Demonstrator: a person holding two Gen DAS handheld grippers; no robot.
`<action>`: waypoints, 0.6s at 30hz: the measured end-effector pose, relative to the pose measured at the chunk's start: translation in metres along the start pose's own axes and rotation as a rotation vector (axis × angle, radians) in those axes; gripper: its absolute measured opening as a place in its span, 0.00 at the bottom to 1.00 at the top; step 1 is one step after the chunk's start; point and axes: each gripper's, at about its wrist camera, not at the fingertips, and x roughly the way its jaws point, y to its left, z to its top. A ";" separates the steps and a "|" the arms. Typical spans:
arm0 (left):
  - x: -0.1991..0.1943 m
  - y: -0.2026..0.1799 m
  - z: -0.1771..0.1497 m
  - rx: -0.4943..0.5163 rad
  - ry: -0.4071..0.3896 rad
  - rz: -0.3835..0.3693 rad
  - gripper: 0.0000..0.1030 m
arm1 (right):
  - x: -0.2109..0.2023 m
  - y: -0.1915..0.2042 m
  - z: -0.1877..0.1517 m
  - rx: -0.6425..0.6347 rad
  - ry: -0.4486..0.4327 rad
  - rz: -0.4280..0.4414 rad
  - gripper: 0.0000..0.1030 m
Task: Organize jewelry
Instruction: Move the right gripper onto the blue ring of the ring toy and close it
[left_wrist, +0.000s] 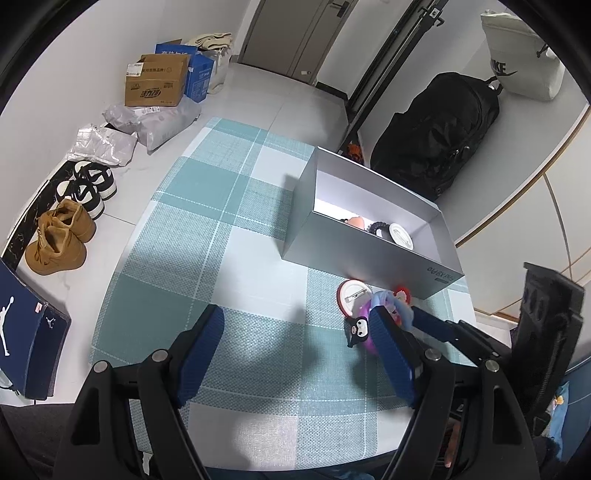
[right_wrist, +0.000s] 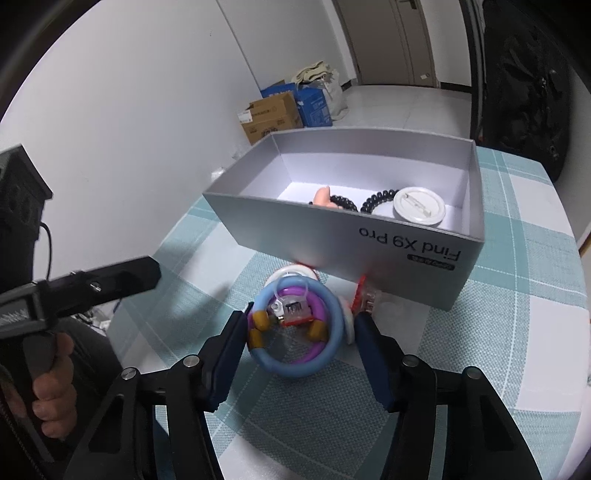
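On a teal-and-white checked mat (right_wrist: 480, 332), the right gripper (right_wrist: 301, 332) has its jaws spread apart on either side of a blue hair ring (right_wrist: 295, 365) and a purple hair ring (right_wrist: 317, 306), which lie overlapped just in front of an open grey "Find X9 Pro" box (right_wrist: 369, 240). Inside the box lie a white round badge (right_wrist: 419, 205), a black coil hair tie (right_wrist: 380, 197) and a peach-coloured item (right_wrist: 325, 195). The left gripper (left_wrist: 299, 325) hangs over bare mat, jaws wide apart and holding nothing.
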 end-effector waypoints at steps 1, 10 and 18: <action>0.000 0.001 0.000 -0.001 0.001 0.001 0.75 | -0.003 0.000 0.001 0.003 -0.006 0.006 0.57; 0.006 -0.004 -0.003 0.026 0.018 0.002 0.75 | -0.021 0.000 0.004 0.022 -0.059 0.052 0.57; 0.011 -0.017 -0.007 0.080 0.037 -0.005 0.75 | -0.036 -0.011 0.009 0.069 -0.107 0.066 0.57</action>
